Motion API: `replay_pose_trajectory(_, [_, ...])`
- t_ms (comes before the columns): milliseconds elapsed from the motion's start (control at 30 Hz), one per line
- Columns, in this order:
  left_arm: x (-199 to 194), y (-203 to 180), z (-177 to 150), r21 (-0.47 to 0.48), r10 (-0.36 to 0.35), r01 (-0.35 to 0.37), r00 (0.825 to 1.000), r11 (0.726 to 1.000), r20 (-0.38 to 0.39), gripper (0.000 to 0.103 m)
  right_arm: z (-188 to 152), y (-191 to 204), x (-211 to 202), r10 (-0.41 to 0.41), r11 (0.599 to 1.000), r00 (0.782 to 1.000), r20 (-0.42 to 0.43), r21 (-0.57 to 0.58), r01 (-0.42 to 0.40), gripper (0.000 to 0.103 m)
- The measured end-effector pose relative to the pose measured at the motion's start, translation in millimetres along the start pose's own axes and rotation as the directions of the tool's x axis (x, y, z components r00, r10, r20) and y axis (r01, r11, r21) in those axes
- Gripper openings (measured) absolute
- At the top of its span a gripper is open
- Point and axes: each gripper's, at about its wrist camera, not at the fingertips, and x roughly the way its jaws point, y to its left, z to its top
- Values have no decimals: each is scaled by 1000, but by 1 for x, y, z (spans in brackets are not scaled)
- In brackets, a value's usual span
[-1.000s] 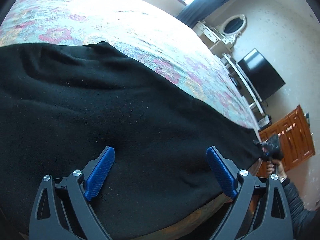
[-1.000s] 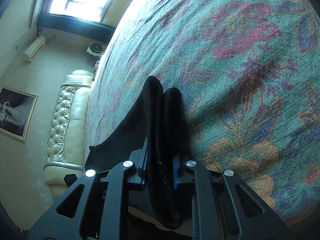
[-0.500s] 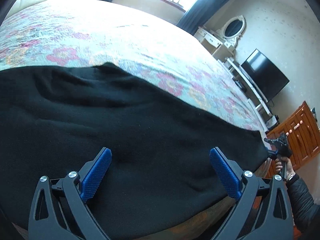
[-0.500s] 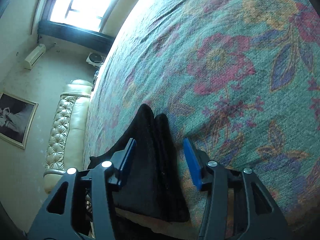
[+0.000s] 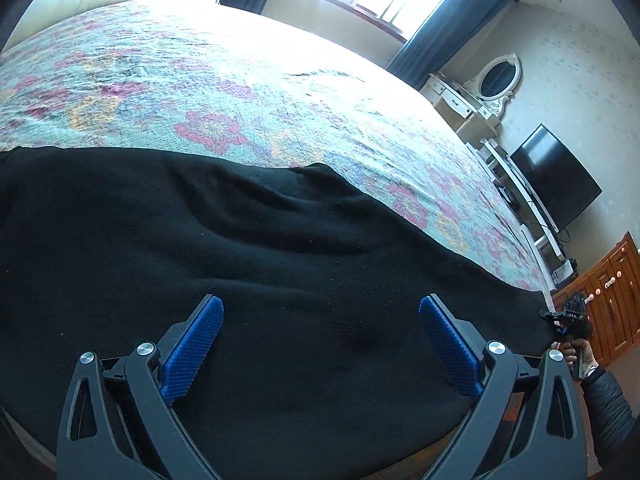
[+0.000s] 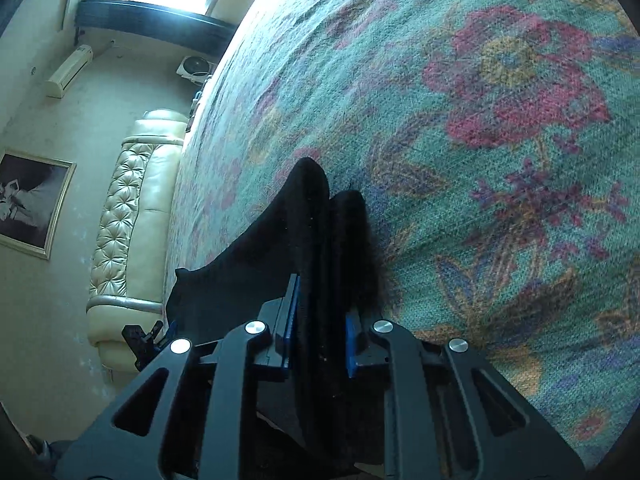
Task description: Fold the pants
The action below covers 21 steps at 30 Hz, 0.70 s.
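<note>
Where fingers clamp, pants [image 6: 308, 216] edge bunched — perhaps doubled, bedspread [image 6: 480, 160] beneath

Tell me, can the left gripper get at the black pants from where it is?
Probably yes. The left gripper is open right over the black pants, which lie spread on the floral bedspread, and nothing sits between its fingers and the cloth.

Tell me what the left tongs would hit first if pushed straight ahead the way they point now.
Most likely the black pants. The left tongs stand open, angled down over the cloth spread on the floral bedspread, with nothing else between. How near the cloth is cannot be judged.
</note>
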Motion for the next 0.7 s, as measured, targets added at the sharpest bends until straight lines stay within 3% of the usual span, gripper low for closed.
replay_pose_trajectory(367, [-20,22,5,-1,21,-21,1000,1000,12,98,-15,71,-18,-97,994,990,106,-46,102,14])
replay_pose_trajectory(700, [-29,28,0,11,0,0,1000,1000,15,98,-26,187,-29,-188,966,971,150,-151,210,14])
